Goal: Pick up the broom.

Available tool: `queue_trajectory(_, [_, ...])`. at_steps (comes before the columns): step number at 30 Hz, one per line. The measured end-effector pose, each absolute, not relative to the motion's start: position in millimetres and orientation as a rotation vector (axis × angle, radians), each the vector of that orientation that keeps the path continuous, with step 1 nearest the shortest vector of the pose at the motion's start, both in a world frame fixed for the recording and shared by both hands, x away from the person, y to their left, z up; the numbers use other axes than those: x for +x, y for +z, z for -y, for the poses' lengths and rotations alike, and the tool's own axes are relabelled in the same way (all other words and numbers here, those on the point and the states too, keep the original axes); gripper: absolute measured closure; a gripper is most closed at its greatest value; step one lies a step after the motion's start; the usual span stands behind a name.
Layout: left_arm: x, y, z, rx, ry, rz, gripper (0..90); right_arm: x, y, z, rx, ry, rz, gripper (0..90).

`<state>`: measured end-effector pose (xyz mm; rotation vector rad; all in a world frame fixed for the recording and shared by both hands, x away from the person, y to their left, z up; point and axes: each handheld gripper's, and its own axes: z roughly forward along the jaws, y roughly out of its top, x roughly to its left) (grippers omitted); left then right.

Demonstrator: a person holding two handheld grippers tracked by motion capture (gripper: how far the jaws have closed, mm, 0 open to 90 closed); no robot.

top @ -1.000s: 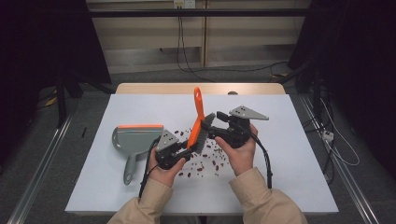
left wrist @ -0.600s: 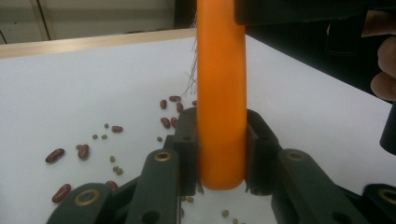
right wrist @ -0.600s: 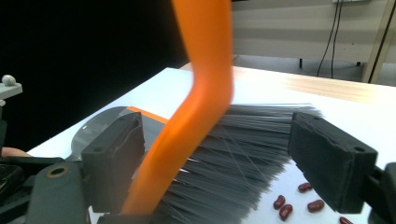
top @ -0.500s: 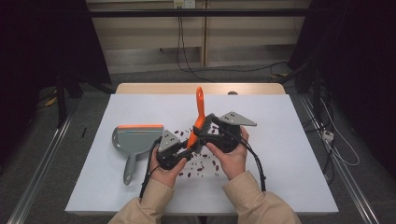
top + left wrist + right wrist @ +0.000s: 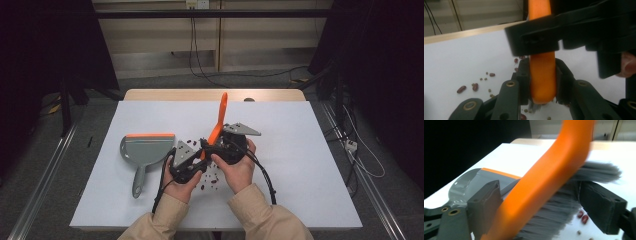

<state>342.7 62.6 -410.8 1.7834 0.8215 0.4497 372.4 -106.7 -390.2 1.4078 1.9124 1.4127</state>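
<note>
Right gripper (image 5: 212, 145) has been sliding in toward the left gripper (image 5: 194, 164) over the last second; the two are now nearly touching, and the orange brush (image 5: 218, 120) handle is tipping slightly less to the right than before. Reads like a handover or a two-handed regrip, not sweeping yet.

In the left gripper view I'm seeing the left jaws closed on the brush (image 5: 541, 75) at its lower end, orange body pinched between the pads, bristles poking out below. The right gripper's black jaw is crossing just above mine, against the handle.

In the right gripper view the brush (image 5: 544, 185) is lying diagonally between the right jaws, handle rising up and away, grey bristles spreading toward the far jaw. The jaws are standing wide with gaps on both sides, so I'm calling them apart, not clamping; blur is heavy there, so that's my best reading.

Beans (image 5: 210, 177) are scattered on the white table (image 5: 300, 150) below and just past both jaw sets, a couple beside the right far jaw (image 5: 582, 217). Dustpan (image 5: 142, 150) is sitting beyond the left gripper's outer side, apart from it, empty as far as I can tell.

Meaning: left is carrying the brush, right is lining up on the handle. Sweeping not started.
</note>
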Motion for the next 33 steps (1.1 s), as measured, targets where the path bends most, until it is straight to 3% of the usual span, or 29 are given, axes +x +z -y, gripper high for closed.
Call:
queue_trajectory(3, [340,-409,-61,1.783,0.477,-0.8,69.4,373,-392,104,1.443,1.427,-1.916,22.9])
queue_trajectory(8, [334,-404,-53,1.791,0.508,-0.753,66.7,374,-389,107,1.576,1.506,-1.881,40.8])
queue_trajectory(15, [335,-407,-47,1.825,0.516,-0.729,46.0,372,-381,114,1.609,1.636,-1.82,65.6])
queue_trajectory(22, [340,-407,-56,1.811,0.477,-0.79,27.6,378,-369,132,1.549,1.626,-1.824,71.4])
queue_trajectory(33, [348,-404,-70,1.775,0.447,-0.802,17.1,382,-361,175,1.484,1.471,-1.928,71.4])
